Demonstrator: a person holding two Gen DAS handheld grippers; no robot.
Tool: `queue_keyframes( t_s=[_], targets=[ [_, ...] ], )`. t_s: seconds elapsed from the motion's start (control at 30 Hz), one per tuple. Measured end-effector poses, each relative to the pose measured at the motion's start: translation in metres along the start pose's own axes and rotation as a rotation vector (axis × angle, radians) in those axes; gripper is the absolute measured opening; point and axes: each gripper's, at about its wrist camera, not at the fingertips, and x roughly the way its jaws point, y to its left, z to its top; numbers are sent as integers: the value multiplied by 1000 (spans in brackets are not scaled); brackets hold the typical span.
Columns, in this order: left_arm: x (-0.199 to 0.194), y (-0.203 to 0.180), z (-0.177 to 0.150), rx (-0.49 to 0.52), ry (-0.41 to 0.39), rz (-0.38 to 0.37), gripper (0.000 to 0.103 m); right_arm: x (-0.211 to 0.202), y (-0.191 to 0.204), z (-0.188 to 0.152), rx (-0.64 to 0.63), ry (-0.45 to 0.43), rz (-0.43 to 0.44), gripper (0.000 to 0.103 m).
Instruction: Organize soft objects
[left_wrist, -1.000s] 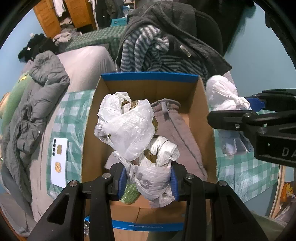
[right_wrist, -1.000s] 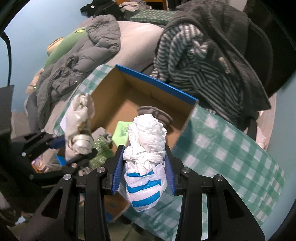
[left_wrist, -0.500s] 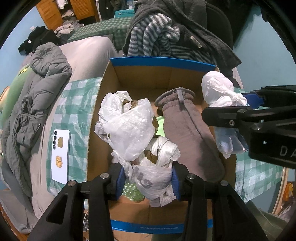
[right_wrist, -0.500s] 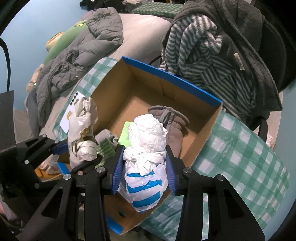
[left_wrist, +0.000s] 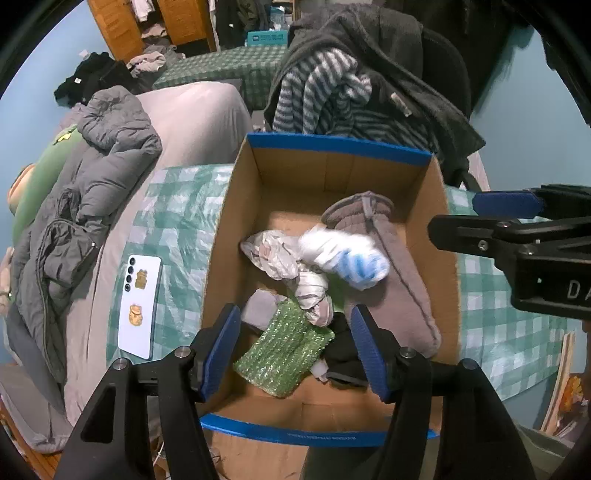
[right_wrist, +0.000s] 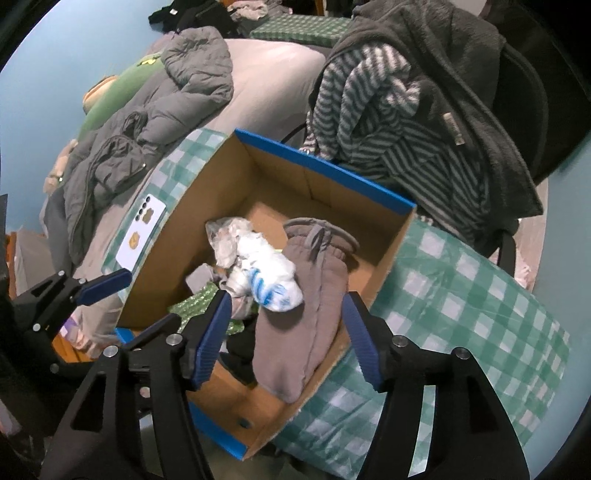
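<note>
An open cardboard box with blue edges (left_wrist: 332, 173) (right_wrist: 207, 206) stands on a green checked cloth. Inside lie a crumpled white plastic bag (left_wrist: 277, 254) (right_wrist: 227, 240), a white bundle with blue stripes (left_wrist: 347, 258) (right_wrist: 271, 277), a grey fleece garment (left_wrist: 399, 288) (right_wrist: 314, 306) and a green sparkly cloth (left_wrist: 284, 347). My left gripper (left_wrist: 295, 350) is open and empty over the box's near edge. My right gripper (right_wrist: 288, 343) is open and empty above the box; it also shows at the right of the left wrist view (left_wrist: 517, 236).
A white phone (left_wrist: 140, 306) (right_wrist: 142, 229) lies on the checked cloth left of the box. A grey jacket (left_wrist: 85, 184) lies on the bed at left. Striped and dark garments (left_wrist: 351, 96) hang over a chair behind the box.
Both grippers have opened. The white plastic bag and the blue-striped bundle have dropped from them into the box.
</note>
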Motion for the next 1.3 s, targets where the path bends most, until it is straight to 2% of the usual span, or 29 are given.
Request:
queue_keyframes(
  t_s=[0.2,0.27,0.5,0.93,1.07,1.3],
  targets=[
    [-23,-5,5,-15,-25,-10,66,-27,-10,-10,31,-47,-17,68],
    [-32,-7,6,-28,-41,-27,78,-34,-15,-13,46,-52,-26,68],
    [-54,-18,11,-53,-90,-78,78,-61,-33,-27,75,-98,-90,68],
    [-78,-46,12,-25,-168,-41,78,-104,-67,-53,137,-194,-172,69],
    [-87,-56,11,-3,-214,-17,78,-114,-74,-58,148,-229,-206,69],
    [-94,-72,12,37,-239,-5,78,-123,-83,-62,176,-267,-212,69]
  ],
)
